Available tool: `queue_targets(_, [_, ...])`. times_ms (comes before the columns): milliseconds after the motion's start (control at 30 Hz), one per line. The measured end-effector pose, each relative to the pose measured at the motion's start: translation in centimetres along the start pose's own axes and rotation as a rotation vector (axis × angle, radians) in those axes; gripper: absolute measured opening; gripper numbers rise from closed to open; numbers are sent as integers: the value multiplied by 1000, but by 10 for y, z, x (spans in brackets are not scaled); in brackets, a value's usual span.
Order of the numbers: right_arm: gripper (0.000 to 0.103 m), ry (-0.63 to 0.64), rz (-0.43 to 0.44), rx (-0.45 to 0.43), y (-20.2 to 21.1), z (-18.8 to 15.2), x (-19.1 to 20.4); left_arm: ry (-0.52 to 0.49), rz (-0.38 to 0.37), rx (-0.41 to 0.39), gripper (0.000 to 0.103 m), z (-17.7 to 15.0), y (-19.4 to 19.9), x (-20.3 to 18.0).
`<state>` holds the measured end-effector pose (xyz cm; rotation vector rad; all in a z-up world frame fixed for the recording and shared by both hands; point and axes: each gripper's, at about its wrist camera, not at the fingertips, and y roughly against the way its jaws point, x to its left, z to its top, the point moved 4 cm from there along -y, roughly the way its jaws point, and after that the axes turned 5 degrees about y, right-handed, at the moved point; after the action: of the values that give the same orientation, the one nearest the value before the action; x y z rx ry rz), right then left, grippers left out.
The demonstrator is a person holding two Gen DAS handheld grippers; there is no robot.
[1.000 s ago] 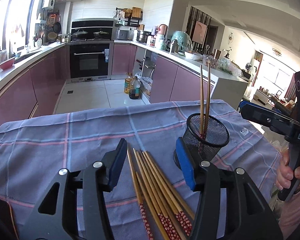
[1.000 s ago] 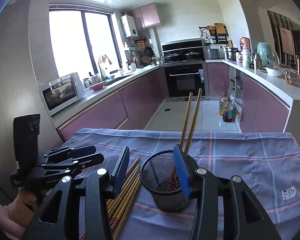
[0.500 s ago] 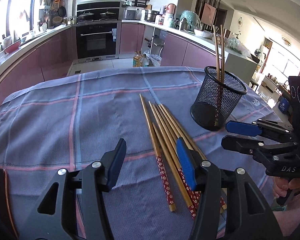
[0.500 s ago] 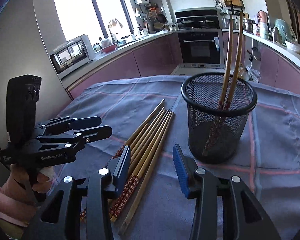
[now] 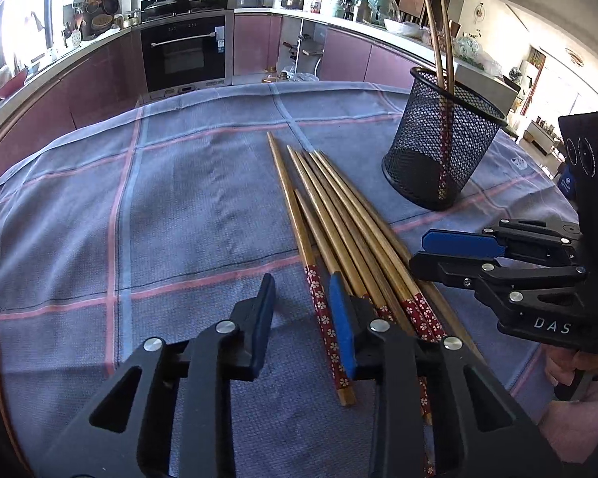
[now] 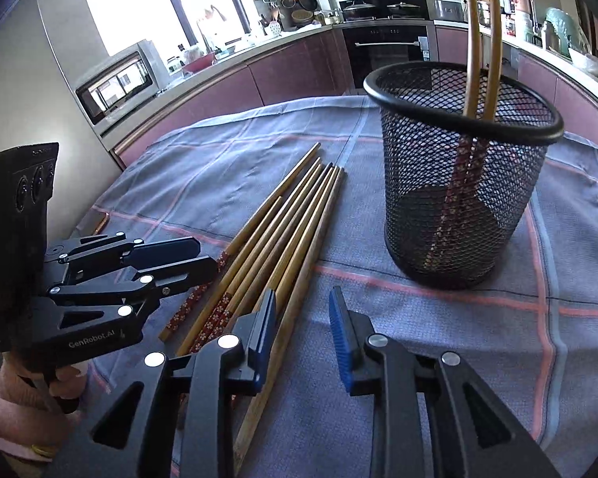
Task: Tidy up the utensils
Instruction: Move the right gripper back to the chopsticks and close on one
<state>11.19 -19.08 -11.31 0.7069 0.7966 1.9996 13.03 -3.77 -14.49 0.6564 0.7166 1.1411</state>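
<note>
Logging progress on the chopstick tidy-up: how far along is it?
Done: two chopsticks stand in the mesh holder. In hand: nothing; both tools, left and right, are closing, empty, by the loose chopsticks. Left: that whole bundle on the cloth.

Woven cloth tablecloth (image 5: pixel 187 199), matt, blue-grey with pink stripes. Wooden chopsticks (image 5: pixel 339 231), smooth, ends lacquered red with small flowers. Black wire-mesh metal pen cup (image 6: pixel 458 183), smooth rounded rim. Matt black plastic left gripper (image 5: pixel 305 318), ribbed blue pads (image 5: pixel 341 314), shiny metal rivets. Glossy mauve cabinet fronts (image 6: pixel 299 67).
</note>
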Motion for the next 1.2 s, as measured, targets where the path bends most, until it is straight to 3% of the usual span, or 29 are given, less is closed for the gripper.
queue_targets(200, [17, -6, 2, 2, 2, -3, -2, 15, 1, 11, 9, -3, -1, 0])
queue_targets(433, [11, -12, 4, 14, 9, -7, -4, 35, -3, 19, 9, -17, 7, 0])
queue_targets(633, [17, 1, -31, 18, 9, -5, -5, 5, -15, 31, 13, -25, 15, -8])
queue_targets(800, [22, 5, -64, 16, 1, 3, -6, -4, 20, 13, 18, -10, 6, -4])
queue_targets(1200, [22, 22, -105, 17, -19, 24, -9, -19, 48, 22, 18, 24, -27, -2])
